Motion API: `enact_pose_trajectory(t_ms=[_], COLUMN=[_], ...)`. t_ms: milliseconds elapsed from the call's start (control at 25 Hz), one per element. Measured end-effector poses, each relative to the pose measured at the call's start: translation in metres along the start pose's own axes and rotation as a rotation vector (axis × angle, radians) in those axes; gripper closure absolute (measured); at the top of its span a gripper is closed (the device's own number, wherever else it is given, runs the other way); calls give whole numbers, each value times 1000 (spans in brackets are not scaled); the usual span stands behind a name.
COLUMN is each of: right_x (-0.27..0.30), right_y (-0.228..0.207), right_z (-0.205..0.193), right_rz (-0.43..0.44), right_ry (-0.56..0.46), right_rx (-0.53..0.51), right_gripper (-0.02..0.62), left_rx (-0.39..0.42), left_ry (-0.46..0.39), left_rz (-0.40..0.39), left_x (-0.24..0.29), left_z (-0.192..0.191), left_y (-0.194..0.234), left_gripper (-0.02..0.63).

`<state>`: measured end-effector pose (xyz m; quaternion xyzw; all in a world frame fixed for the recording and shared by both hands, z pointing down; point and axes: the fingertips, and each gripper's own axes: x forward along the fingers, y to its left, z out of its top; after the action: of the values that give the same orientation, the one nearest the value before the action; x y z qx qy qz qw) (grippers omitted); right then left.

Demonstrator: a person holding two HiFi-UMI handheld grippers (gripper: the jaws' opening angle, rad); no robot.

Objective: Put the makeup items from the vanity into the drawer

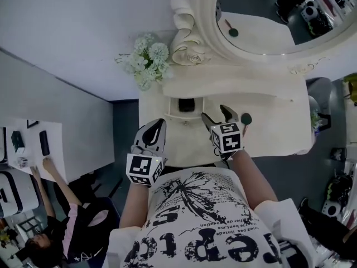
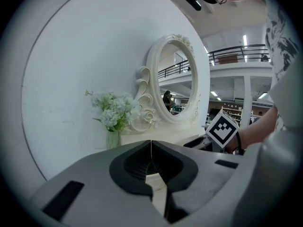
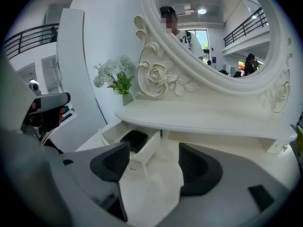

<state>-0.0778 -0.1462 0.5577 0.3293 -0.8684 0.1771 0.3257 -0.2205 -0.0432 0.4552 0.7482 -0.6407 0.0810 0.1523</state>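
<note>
Grey-jawed, the left gripper [image 1: 159,124] is pressed together on nothing, while the right gripper [image 1: 215,115] is spread and empty above the white vanity [image 1: 273,127]. Just beyond, a small drawer [image 3: 147,148] stands open with a dark item [image 3: 134,140] inside. A dark round item [image 1: 246,118] lies on the tabletop beside the right gripper, below the mirror [image 1: 268,15].

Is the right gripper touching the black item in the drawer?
Apart. The right gripper view shows the right gripper open over bare vanity top, with the black item inside the drawer beyond.
</note>
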Motion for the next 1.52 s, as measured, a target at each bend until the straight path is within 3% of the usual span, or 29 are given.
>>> enact_pose_trajectory(t_ms=[480,680,840,960,1040,1160,1520], right_x=[-45,-39,-29,-24,-24,-26,-39], right_y=[-132,-165,-167,-169,-173,-179,-158], right_z=[-82,-110,-124,-126,-126,-121,-63], right_rz=[-220,-227,-180,-171,-189,-207,-200], right_ry=[108,170,216,222,223,211,96], right_rx=[161,211,209,189,176,167,120], right_gripper=[270,270,270,295,415,491,495], left_rx=[38,31,21,19,19,22,28], left_ry=[37,72,102,112,118,118,72], left_rz=[-183,-198,-192,-186,-184,-179,-164], left_x=[75,97,106,111,113,113,97], left_z=[3,-6,-14,-17,-19,-19,-3], left_y=[-88,-111,-121,-123,-123,-122,-104], left_gripper=[586,586,586,586,586,586,586])
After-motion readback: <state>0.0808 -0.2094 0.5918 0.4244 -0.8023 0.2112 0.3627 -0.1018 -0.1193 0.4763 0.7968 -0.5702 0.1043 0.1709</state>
